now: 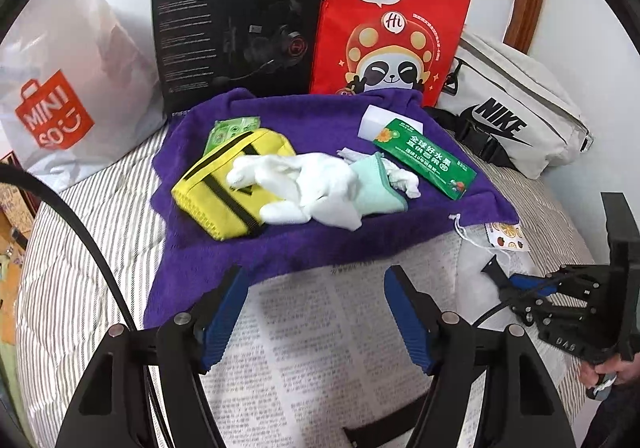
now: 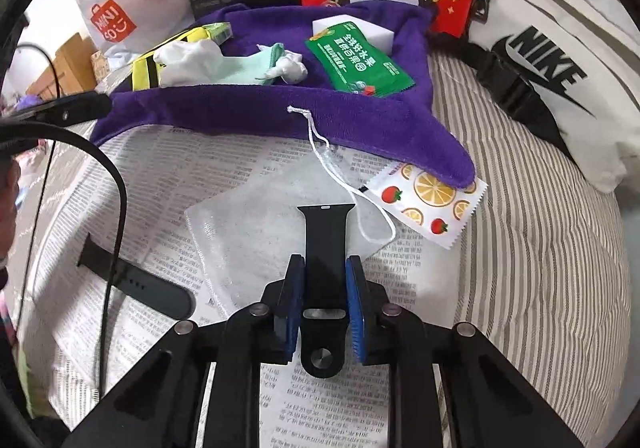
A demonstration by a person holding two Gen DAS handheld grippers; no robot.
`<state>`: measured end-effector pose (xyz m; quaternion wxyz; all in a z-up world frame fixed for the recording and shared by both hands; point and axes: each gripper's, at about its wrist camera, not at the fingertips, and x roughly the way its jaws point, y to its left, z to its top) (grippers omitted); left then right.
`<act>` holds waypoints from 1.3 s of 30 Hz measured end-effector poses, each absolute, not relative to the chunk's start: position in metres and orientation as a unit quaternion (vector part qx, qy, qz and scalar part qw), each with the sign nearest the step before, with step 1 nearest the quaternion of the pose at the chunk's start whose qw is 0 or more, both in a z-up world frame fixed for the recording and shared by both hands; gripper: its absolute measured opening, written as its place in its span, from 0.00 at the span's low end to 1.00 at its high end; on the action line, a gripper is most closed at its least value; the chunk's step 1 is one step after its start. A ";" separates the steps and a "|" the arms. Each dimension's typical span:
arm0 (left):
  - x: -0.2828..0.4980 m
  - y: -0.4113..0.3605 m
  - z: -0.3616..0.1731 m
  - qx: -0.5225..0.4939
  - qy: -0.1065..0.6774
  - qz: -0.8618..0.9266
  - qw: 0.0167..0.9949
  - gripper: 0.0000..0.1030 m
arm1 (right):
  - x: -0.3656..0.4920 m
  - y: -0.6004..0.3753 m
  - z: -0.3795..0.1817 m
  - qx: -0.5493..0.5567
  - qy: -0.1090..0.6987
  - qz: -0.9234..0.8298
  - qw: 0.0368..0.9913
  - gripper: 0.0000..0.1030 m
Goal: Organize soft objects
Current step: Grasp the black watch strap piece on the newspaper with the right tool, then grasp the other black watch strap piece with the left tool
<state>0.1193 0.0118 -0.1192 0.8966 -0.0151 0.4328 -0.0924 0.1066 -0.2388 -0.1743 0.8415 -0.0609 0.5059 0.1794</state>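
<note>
My right gripper (image 2: pixel 325 260) is shut on a black watch strap (image 2: pixel 325 232) that lies over a clear-wrapped white mask (image 2: pixel 240 224) on newspaper; the blue pads press its two edges. The strap's other half (image 2: pixel 136 284) lies to the left. My left gripper (image 1: pixel 315 272) hangs open over the newspaper (image 1: pixel 320 328), nothing between its fingers. Ahead of it, a purple towel (image 1: pixel 280 244) carries a yellow pouch (image 1: pixel 216 191), a white glove (image 1: pixel 304 187), a mint cloth (image 1: pixel 376 187) and a green sachet (image 1: pixel 424 155). The right gripper (image 1: pixel 496 276) shows at the right edge of the left wrist view.
A fruit-print sachet (image 2: pixel 434 203) and a white cord (image 2: pixel 320 143) lie by the towel's corner. Behind the towel stand a black headset box (image 1: pixel 236 31), a red paper bag (image 1: pixel 388 19), a white Miniso bag (image 1: pixel 60 87) and a white Nike bag (image 1: pixel 516 103). Striped bedding (image 2: pixel 540 248) lies underneath.
</note>
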 end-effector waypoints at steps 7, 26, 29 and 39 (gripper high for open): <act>0.100 0.022 -0.122 -0.029 0.432 -0.102 0.896 0.67 | 0.100 -0.236 -0.176 -0.055 0.519 0.176 0.834 0.21; 0.060 0.012 -0.133 -0.008 0.440 -0.136 0.888 0.67 | 0.091 -0.230 -0.167 -0.055 0.506 0.157 0.846 0.20; 0.056 0.007 -0.132 -0.003 0.435 -0.163 0.885 0.67 | 0.087 -0.234 -0.160 -0.049 0.501 0.161 0.849 0.20; 0.044 -0.036 -0.153 0.096 0.436 -0.257 0.857 0.70 | 0.080 -0.263 -0.148 -0.027 0.496 0.143 0.856 0.20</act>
